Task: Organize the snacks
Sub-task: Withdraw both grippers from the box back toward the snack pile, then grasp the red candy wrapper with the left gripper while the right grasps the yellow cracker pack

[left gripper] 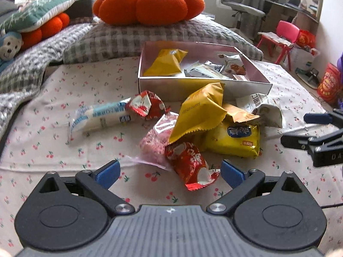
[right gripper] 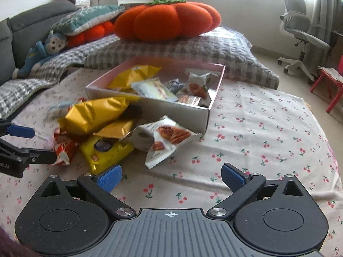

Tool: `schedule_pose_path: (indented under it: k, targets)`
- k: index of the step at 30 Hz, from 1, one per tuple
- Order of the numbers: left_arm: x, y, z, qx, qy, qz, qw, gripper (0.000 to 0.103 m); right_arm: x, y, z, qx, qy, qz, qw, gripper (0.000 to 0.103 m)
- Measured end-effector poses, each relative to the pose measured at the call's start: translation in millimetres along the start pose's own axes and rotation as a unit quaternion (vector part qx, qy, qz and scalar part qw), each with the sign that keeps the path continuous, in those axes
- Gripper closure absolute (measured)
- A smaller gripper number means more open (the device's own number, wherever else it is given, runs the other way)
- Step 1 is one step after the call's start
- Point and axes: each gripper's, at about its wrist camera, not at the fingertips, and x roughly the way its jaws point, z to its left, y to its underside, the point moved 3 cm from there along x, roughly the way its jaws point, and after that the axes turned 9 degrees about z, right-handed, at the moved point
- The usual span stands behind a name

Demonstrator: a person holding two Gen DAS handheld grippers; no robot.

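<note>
A pile of snack packets lies on the cherry-print sheet in front of a shallow white box [left gripper: 203,81] [right gripper: 171,111] that holds several packets. My left gripper [left gripper: 170,171] stands open low over the sheet. A red packet [left gripper: 190,165] lies between its blue pads, close to the right one and not squeezed. Behind it are a gold packet [left gripper: 199,115], a yellow packet [left gripper: 233,141], a clear pink bag [left gripper: 154,141] and a long white-blue packet [left gripper: 100,120]. My right gripper [right gripper: 171,175] is open with only sheet between its fingers, just short of a white pecan packet [right gripper: 163,139].
A grey checked pillow [right gripper: 193,49] with an orange pumpkin cushion [right gripper: 167,21] lies behind the box. More cushions and a blue monkey toy [right gripper: 42,49] sit at the back left. An office chair [right gripper: 304,36] and a red stool stand on the floor to the right.
</note>
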Motion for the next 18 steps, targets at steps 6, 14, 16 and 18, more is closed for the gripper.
schedule_pose_path:
  k: [6, 14, 16, 18]
  targets:
    - [7.4, -4.9, -4.5, -0.029, 0.031, 0.011, 0.999, 0.025, 1.0, -1.4, 11.6, -0.018, -0.017, 0.002, 1.0, 0.003]
    - [15.9, 0.0, 5.2, -0.073, 0.063, 0.039, 0.9945, 0.056, 10.0, 0.0, 23.2, -0.032, -0.03, 0.008, 0.999, 0.003]
    - [14.0, 2.9, 5.8, -0.064, 0.057, 0.039, 0.9956, 0.061, 11.9, 0.7, 27.9, -0.041, -0.036, 0.011, 0.998, 0.003]
    - [12.6, 5.0, 4.7, -0.045, 0.046, 0.038, 0.9972, 0.061, 13.3, 1.0, 31.6, -0.047, -0.036, 0.012, 0.998, 0.003]
